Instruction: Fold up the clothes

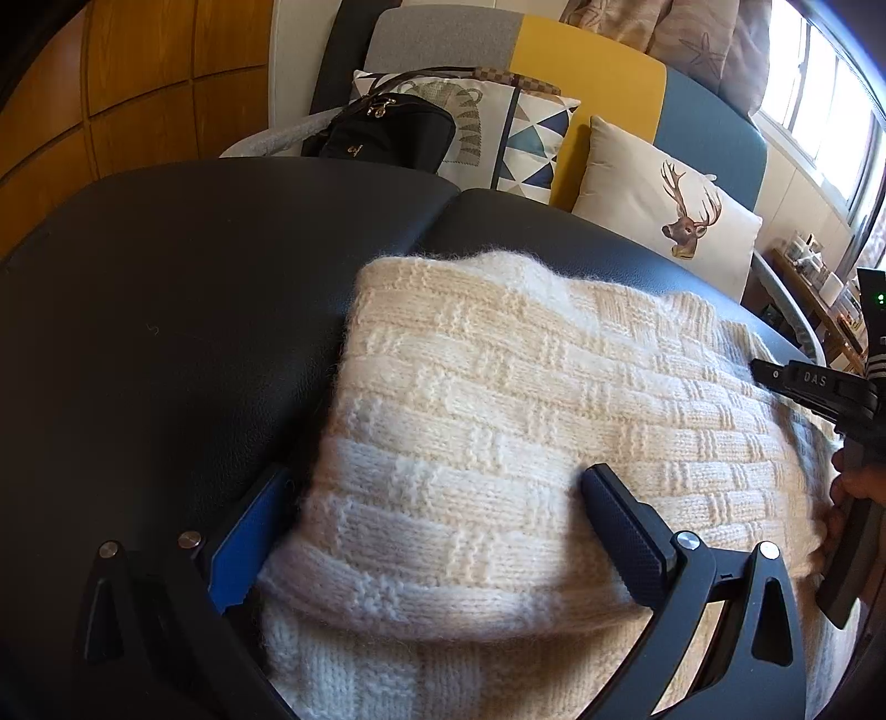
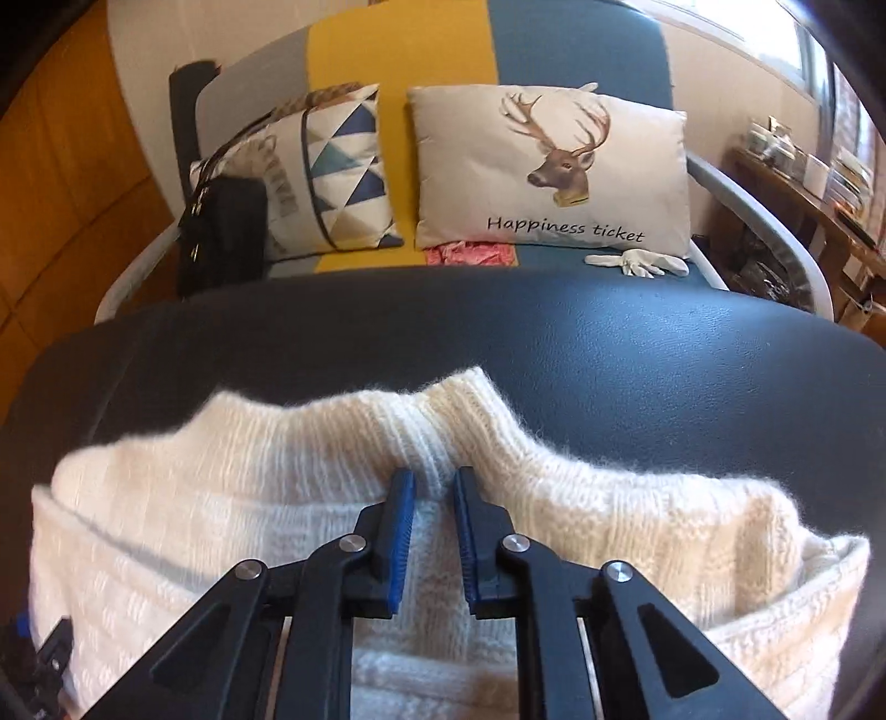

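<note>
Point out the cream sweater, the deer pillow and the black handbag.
cream sweater (image 1: 498, 399), left wrist view, on its knitted middle.
deer pillow (image 2: 554, 166), right wrist view, on the deer print.
black handbag (image 1: 387, 130), left wrist view, on its front.

Black table (image 1: 166, 332) bare left of and beyond sweater (image 1: 498, 415): free passage there. Far edge blocked by sofa (image 2: 581, 44), pillows (image 2: 554, 166), handbag (image 1: 387, 133).

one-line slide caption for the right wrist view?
Right gripper pinching a ribbed fold of the cream knit sweater on the black padded table, sofa behind.
</note>
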{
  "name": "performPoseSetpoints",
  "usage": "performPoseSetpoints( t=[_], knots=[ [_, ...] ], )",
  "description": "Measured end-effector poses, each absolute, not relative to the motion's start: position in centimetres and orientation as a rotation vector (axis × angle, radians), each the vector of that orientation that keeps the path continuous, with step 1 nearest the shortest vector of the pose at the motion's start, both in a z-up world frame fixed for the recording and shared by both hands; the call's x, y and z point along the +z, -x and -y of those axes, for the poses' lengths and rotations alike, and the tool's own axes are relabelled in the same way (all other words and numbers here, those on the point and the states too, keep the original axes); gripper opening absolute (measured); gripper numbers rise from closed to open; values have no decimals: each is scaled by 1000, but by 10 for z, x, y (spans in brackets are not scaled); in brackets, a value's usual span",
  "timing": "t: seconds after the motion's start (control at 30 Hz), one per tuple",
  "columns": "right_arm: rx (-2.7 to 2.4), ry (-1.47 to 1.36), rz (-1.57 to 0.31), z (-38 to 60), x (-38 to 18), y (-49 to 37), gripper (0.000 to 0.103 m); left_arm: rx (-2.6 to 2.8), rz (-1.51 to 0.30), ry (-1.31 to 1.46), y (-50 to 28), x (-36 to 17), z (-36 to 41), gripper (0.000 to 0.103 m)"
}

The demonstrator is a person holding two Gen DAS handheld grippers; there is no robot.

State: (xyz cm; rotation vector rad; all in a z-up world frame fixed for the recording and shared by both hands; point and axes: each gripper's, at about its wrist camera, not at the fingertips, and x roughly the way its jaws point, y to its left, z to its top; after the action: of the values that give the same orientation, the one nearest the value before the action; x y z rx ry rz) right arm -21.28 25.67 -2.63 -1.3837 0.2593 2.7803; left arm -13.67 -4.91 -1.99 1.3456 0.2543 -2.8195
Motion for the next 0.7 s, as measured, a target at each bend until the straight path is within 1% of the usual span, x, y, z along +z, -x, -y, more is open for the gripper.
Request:
performPoseSetpoints(
  t=[0.07, 0.13, 0.23, 0.27, 0.33, 0.37, 0.4, 0.43, 0.57, 0.63, 0.67, 0.7],
  knots=[
    [2811, 1381, -316, -263, -24, 210, 17, -2822, -258, -1345, 137, -20, 50, 103],
    [2857, 1348, -377, -270, -16, 201, 17, -2823, -259, -1343, 137, -20, 51, 103],
    [2883, 1232, -388, -282, 0, 194, 17, -2822, -256, -1338, 137, -20, 50, 103],
    [2858, 1274, -381, -282, -2, 196, 17, -2822, -257, -1338, 137, -20, 50, 103],
    [2828, 1384, -313, -277, -13, 206, 13, -2823, -262, -1339, 137, -19, 51, 103],
    [2805, 1383, -279, -277, -17, 208, 8, -2825, -268, -1339, 137, -19, 52, 103],
    [2782, 1380, -246, -278, -21, 210, 6, -2826, -271, -1339, 138, -19, 52, 103],
    [2758, 1376, -213, -278, -24, 211, 6, -2826, -270, -1338, 138, -18, 52, 103],
    [2747, 1361, -241, -281, -24, 212, 5, -2826, -269, -1337, 138, -19, 53, 103],
    [2719, 1388, -297, -282, -17, 209, 9, -2826, -270, -1337, 138, -19, 53, 103],
    [2714, 1379, -372, -284, -11, 209, 13, -2826, -268, -1336, 138, -19, 53, 103],
    [2755, 1365, -392, -279, -7, 207, 16, -2825, -264, -1335, 138, -19, 53, 103]
  ],
)
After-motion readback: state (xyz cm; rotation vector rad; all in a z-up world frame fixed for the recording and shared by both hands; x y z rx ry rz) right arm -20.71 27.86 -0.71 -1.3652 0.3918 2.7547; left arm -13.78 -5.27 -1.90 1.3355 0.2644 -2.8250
